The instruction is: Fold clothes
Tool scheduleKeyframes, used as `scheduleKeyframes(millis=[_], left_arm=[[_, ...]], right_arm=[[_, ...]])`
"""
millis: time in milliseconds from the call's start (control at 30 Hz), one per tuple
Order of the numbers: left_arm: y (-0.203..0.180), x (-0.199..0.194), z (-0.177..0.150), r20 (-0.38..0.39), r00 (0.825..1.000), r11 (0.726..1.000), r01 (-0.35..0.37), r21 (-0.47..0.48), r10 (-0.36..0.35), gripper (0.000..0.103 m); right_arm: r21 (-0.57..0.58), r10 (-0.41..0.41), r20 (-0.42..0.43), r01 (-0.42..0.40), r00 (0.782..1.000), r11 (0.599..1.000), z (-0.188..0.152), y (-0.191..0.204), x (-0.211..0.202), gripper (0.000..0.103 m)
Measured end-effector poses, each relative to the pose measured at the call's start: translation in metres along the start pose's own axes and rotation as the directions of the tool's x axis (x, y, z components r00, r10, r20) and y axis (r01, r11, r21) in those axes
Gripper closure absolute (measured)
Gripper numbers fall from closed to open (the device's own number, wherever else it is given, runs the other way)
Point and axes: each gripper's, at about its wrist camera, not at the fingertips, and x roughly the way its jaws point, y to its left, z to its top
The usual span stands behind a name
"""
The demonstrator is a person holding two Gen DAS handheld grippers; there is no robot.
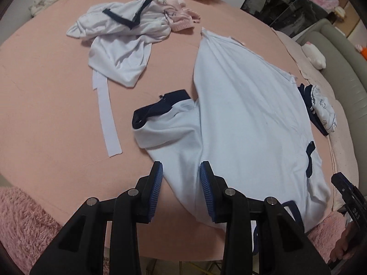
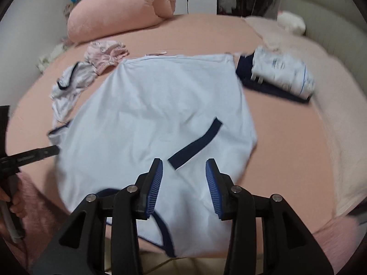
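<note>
A pale blue T-shirt [image 1: 247, 105] with navy trim lies spread on the pink bed [image 1: 45, 91], collar end toward me. Its left sleeve [image 1: 165, 126] with a navy cuff sticks out to the left. My left gripper [image 1: 181, 171] hovers open over the shirt's near left part, nothing between its fingers. In the right wrist view the same T-shirt [image 2: 160, 105] fills the middle, its right sleeve folded inward so the navy cuff [image 2: 195, 144] lies on the body. My right gripper [image 2: 184, 171] stands open just above the shirt near that cuff.
A crumpled white garment [image 1: 121, 43] with navy trim and a pink garment [image 1: 174, 6] lie at the far left. A stack of folded clothes [image 2: 279, 75] sits at the right. A rolled pink quilt [image 2: 121, 9] lies at the bed's head; a grey sofa [image 1: 339, 68] runs alongside.
</note>
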Motion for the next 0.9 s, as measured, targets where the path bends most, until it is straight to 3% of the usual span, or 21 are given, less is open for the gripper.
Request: scheduleKeyframes(millis=[200, 300, 400, 600, 733, 900], left_arm=[[0.034, 0.003, -0.003, -0.004, 1.000, 0.997, 0.029, -0.077, -0.030, 0.066], [0.052, 0.005, -0.005, -0.004, 0.999, 0.992, 0.044, -0.115, -0.045, 0.064], [0.059, 0.006, -0.005, -0.006, 0.999, 0.990, 0.048, -0.131, -0.049, 0.064], [0.058, 0.007, -0.006, -0.010, 0.999, 0.992, 0.037, -0.123, -0.039, 0.064], [0.058, 0.006, -0.007, -0.010, 0.999, 0.992, 0.031, -0.121, -0.033, 0.064], [0.061, 0.006, -0.006, -0.010, 1.000, 0.991, 0.024, -0.131, -0.025, 0.064]], right_arm=[[0.160, -0.019, -0.121, 0.038, 0.992, 0.986, -0.029, -0.044, 0.033, 0.063], [0.323, -0.011, -0.119, 0.049, 0.993, 0.945, -0.054, -0.093, 0.023, 0.063], [0.401, 0.004, -0.096, 0.035, 0.995, 0.915, -0.069, -0.124, 0.015, 0.063], [0.342, 0.069, -0.057, -0.045, 0.996, 0.939, -0.060, -0.121, 0.026, 0.063], [0.282, 0.022, -0.177, 0.030, 0.984, 0.959, -0.061, -0.106, 0.055, 0.063], [0.289, -0.007, -0.221, 0.073, 0.975, 0.954, -0.074, -0.107, 0.046, 0.062]])
